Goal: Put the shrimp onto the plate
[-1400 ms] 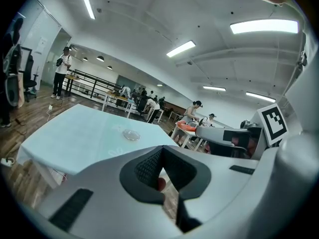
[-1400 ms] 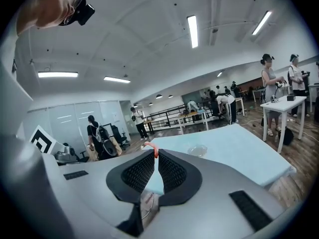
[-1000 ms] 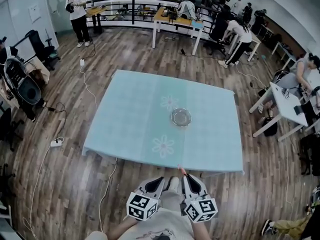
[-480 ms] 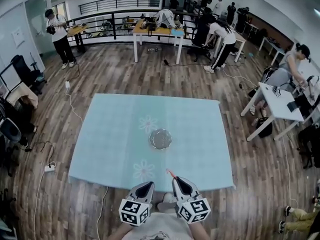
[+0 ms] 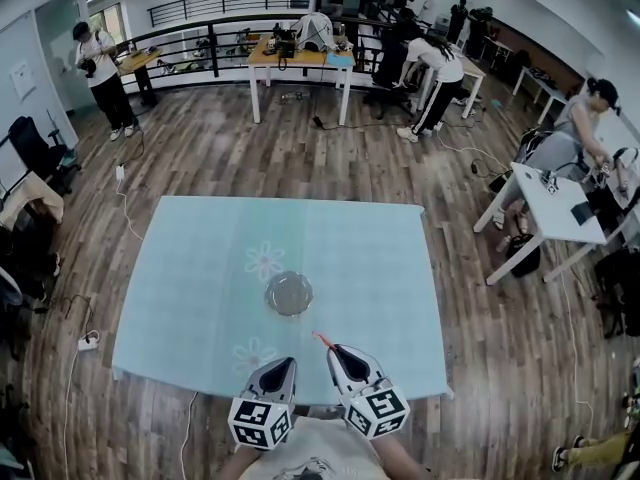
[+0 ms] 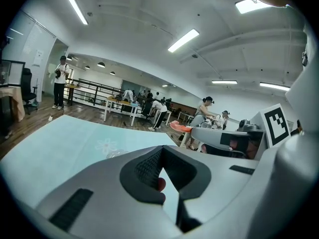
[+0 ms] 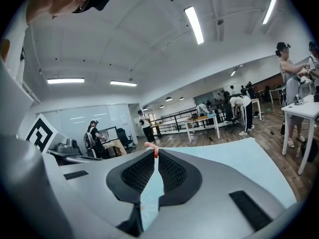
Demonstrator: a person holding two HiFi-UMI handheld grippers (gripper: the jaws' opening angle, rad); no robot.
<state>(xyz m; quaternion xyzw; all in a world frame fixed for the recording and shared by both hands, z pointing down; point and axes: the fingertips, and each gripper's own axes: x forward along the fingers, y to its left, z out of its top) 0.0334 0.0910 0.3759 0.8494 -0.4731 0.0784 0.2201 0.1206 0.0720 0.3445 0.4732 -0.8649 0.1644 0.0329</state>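
Observation:
A clear glass plate sits near the middle of the light blue tablecloth. My right gripper is shut on a small orange-pink shrimp, which sticks out past its tips just over the table's near edge, a short way to the near right of the plate. In the right gripper view the shrimp shows pinched at the top of the jaws. My left gripper hangs beside it, shut and holding nothing I can make out. From the left gripper view the plate lies ahead on the cloth.
The cloth has white flower prints. Wooden floor surrounds the table. White desks and several people stand at the back; another desk with a person is at the right. Cables lie on the floor at the left.
Both grippers have come forward from in front of the table to over its near edge. The shrimp stays held in the right gripper and is now closer to the plate.

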